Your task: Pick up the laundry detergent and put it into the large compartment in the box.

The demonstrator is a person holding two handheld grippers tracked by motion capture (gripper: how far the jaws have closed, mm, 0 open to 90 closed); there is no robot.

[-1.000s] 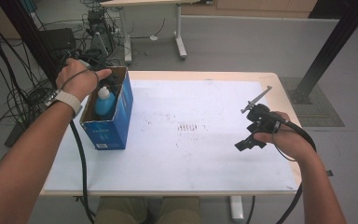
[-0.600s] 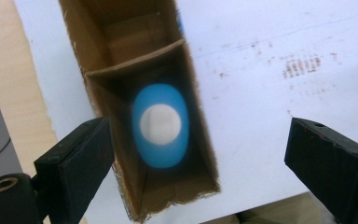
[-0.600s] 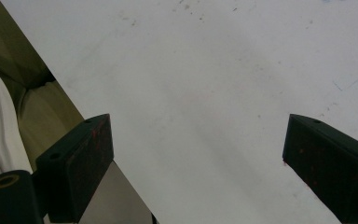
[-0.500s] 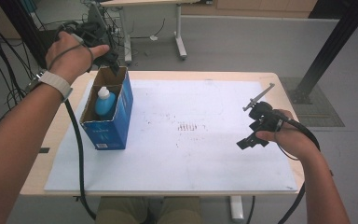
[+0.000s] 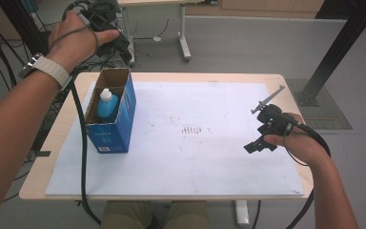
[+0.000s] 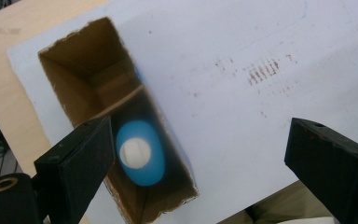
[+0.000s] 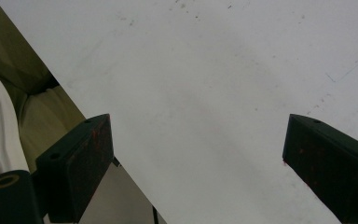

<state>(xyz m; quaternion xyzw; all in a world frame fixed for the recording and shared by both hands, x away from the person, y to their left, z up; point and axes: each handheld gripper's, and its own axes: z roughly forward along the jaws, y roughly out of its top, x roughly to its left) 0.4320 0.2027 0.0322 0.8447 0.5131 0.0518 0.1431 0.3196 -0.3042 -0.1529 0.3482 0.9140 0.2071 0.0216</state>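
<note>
A: Looking down from the high view, what differs from a second ago?

B: The left claw (image 5: 106, 29) has lifted up and away from the blue box (image 5: 110, 112). Then it sat right at the box's open top; now it is raised beyond the far left corner of the desk (image 5: 57, 143), well apart from the box. The blue bottle (image 5: 107, 104) stands upright in the near compartment of the box, white cap up. The right claw (image 5: 263, 132) has hardly moved and hangs over the white mat (image 5: 195, 157) near its right edge.

A: And the left gripper view?

B: It looks straight down into the box (image 6: 116, 116). The left claw (image 6: 200, 163) has its jaws wide apart with nothing between them. The bottle (image 6: 141, 151) lies below, just beside the left jaw in that view, inside the compartment nearer the camera; the other compartment shows bare cardboard.

A: The right gripper view?

B: The right claw (image 7: 196, 158) also has its jaws spread wide and empty, over the plain white mat (image 7: 205, 84). The mat's edge runs diagonally at lower left, with the person's clothing past it.
</note>
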